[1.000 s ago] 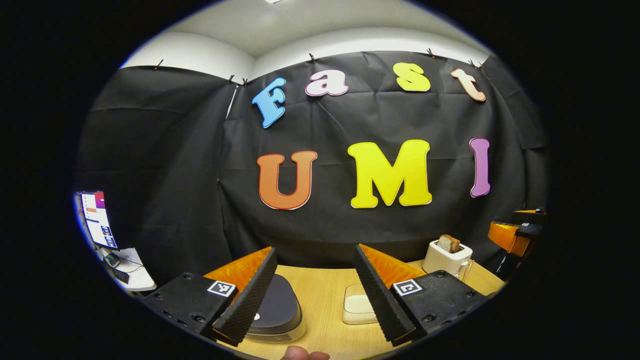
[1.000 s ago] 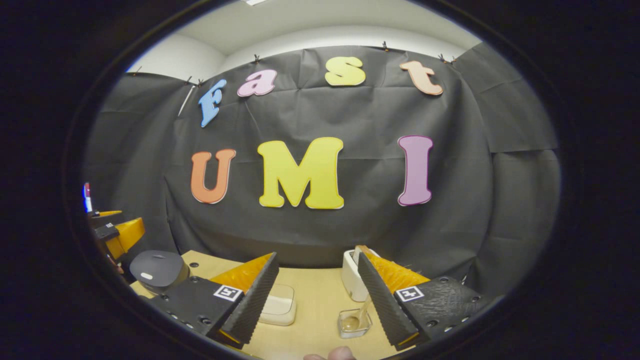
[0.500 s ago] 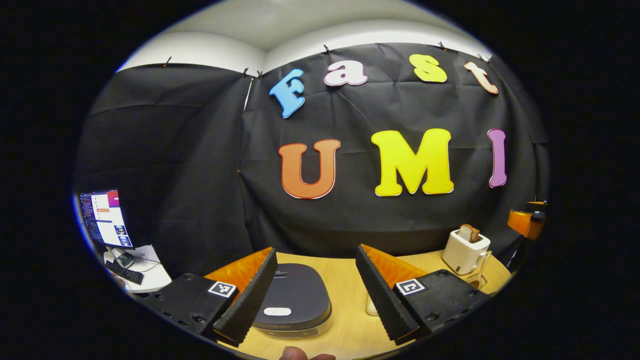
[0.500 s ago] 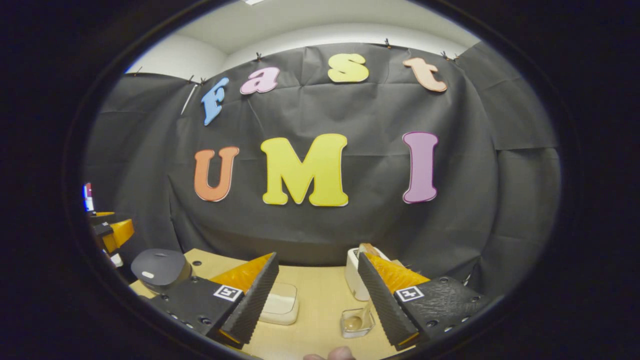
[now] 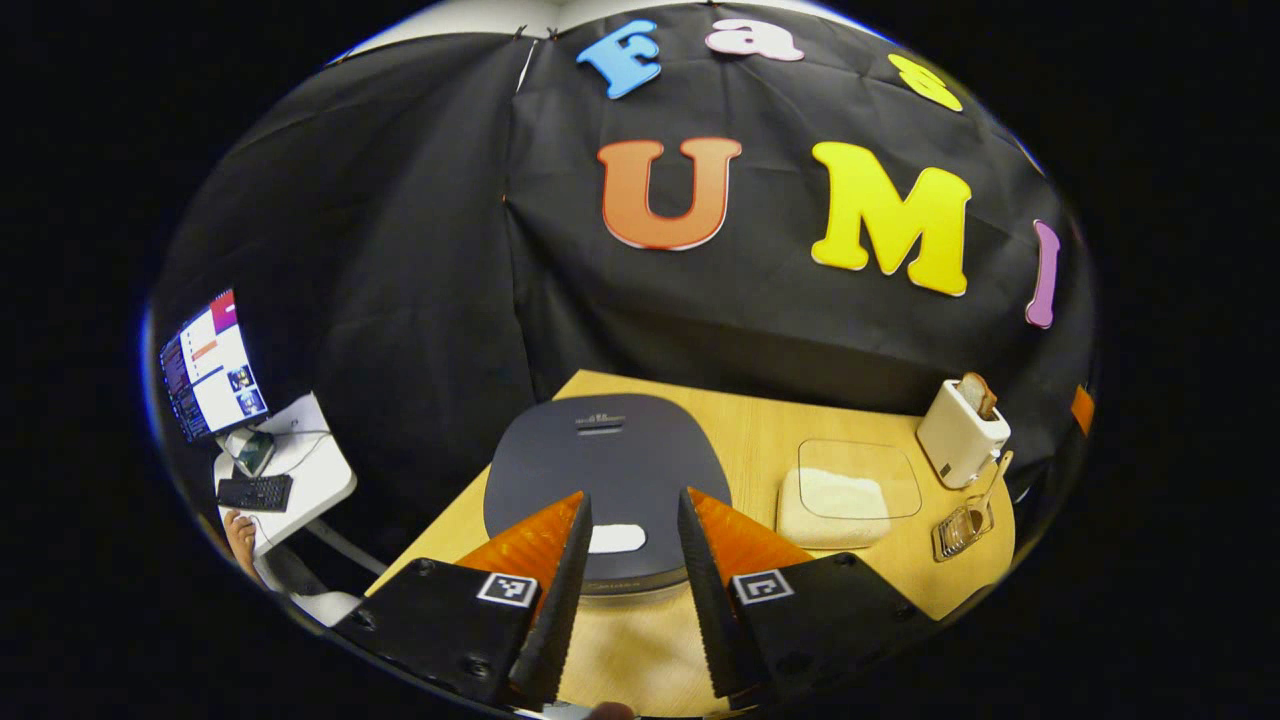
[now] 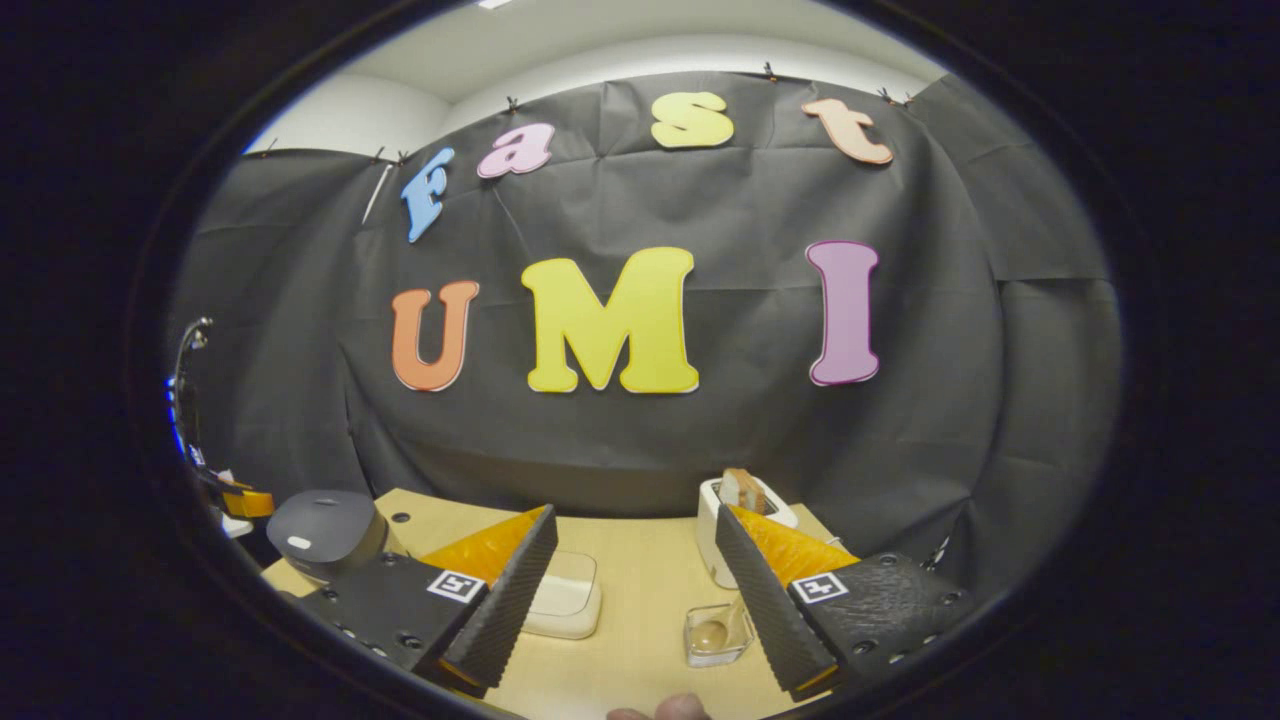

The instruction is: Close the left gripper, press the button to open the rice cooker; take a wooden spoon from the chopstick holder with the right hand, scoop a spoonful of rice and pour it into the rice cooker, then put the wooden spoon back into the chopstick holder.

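Hovering over the near edge of the wooden table (image 5: 760, 440), the left gripper (image 5: 632, 600) has its fingers partly drawn together with a narrow gap between them, holding nothing. Just beyond its tips sits the rice cooker (image 5: 608, 470), dark grey with its lid down, and the pale oval button (image 5: 616, 538) on the lid's near side shows in the gap between the two fingers. To the right of the cooker lies a shallow container of rice (image 5: 846, 492) under a clear lid. Farther right stands a white toaster (image 5: 960, 432) with a slice of bread in it, and near it the clear chopstick holder (image 5: 962, 526) with the wooden spoon (image 5: 988, 488) leaning out of it. Off the table's left side, a monitor (image 5: 208, 366) and a keyboard (image 5: 254, 492) rest on a small white desk. The right gripper (image 6: 636, 640) hangs near the table's right part, fingers spread wide and empty; between them the chopstick holder (image 6: 716, 634) sits close, the toaster (image 6: 722, 540) beyond it, the rice container (image 6: 566, 596) to the left, and the cooker (image 6: 322, 522) at far left.
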The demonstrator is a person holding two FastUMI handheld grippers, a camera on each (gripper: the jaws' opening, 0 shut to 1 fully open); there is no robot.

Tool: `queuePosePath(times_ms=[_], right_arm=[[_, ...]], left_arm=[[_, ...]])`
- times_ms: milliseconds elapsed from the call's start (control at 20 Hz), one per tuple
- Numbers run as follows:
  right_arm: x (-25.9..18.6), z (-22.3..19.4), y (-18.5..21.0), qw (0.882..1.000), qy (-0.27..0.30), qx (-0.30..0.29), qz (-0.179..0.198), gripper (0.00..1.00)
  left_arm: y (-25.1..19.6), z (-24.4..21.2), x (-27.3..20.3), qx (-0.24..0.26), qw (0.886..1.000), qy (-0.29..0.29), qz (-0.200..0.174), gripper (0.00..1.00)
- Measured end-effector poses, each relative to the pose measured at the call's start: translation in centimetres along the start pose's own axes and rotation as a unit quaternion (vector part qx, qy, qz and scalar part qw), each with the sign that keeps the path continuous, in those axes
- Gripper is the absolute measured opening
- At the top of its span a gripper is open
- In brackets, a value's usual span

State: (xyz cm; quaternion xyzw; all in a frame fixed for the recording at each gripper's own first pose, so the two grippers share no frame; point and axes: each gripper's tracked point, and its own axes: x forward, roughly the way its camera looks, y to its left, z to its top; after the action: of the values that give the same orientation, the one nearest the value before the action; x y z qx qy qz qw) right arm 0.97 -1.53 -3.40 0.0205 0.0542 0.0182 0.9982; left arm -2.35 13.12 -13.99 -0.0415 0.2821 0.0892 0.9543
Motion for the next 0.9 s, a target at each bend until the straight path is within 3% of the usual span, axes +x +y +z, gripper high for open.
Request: queuePosePath(times_ms=[100,200,400,700,900], right_arm=[[-0.1,-0.3,-0.5,1.000,0.002,0.000,-0.005,0.95],[0.0,-0.7,-1.2,1.000,0.009,0.003,-0.010,0.97],[0.1,-1.0,-2.4,1.000,0.014,0.002,-0.021,0.95],[0.6,-2.2,-3.9,0.999,0.029,0.003,-0.040,0.97],[1.1,-3.1,-3.5,0.998,0.042,0.007,-0.038,0.94]], left_arm=[[0.5,-0.9,1.0,-0.005,1.000,0.024,-0.002,0.50],[0.8,-1.9,2.0,-0.005,0.999,0.048,-0.009,0.28],[1.2,-3.4,3.4,-0.014,0.996,0.087,-0.014,0.07],[0.8,-4.5,4.6,-0.012,0.993,0.112,-0.026,0.00],[0.9,-5.3,5.7,-0.019,0.993,0.112,-0.025,0.03]])
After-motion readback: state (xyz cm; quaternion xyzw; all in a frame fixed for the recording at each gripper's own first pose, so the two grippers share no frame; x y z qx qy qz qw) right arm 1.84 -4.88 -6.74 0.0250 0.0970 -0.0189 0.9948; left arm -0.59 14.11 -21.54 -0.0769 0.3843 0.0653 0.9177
